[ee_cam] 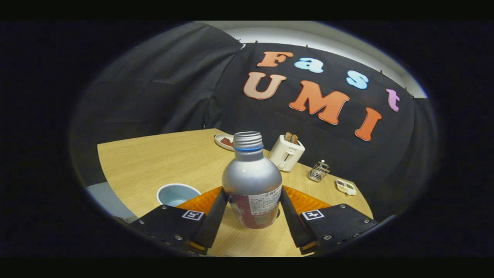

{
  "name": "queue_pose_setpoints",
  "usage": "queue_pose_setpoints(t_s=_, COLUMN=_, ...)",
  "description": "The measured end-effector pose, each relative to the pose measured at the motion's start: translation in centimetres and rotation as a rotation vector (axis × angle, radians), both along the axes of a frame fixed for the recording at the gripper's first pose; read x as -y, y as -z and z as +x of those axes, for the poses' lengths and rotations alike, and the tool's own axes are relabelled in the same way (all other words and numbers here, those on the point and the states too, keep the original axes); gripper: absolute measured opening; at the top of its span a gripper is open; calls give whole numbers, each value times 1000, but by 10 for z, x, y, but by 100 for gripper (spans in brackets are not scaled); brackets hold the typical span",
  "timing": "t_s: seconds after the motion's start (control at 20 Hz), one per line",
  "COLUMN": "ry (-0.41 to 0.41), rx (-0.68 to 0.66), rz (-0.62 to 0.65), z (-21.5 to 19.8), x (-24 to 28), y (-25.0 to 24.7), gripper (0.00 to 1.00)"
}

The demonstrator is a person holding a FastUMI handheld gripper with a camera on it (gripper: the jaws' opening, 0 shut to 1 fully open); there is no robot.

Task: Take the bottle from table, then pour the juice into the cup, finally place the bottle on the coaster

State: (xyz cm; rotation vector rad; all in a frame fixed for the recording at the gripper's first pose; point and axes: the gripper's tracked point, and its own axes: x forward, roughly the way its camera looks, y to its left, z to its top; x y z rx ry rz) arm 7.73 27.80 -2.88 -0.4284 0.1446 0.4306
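The jaws [252, 210] are closed on the bottle [252, 181], one finger pressed against each side of its lower body. The bottle stands upright with its cap off, over the table [154, 162]. The cup [176, 194] sits just left of the bottle. Beyond the bottle stand a toaster [286, 153], a small plate [225, 141] and a wire holder [318, 172].
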Motion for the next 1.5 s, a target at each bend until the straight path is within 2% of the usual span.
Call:
queue_pose_setpoints(t_s=0.15, ry=-14, rx=-35, rz=107, z=10, x=-8, y=3, gripper=77)
queue_pose_setpoints(t_s=0.35, ry=37, rx=-60, rz=211, z=38, x=3, y=10, gripper=77)
queue_pose_setpoints(t_s=0.7, ry=118, rx=-120, rz=303, z=78, x=29, y=40, gripper=77)
queue_pose_setpoints(t_s=0.85, ry=150, rx=-143, rz=319, z=86, x=39, y=53, gripper=77)
queue_pose_setpoints(t_s=1.5, ry=144, rx=-107, rz=341, z=86, x=41, y=52, gripper=79)
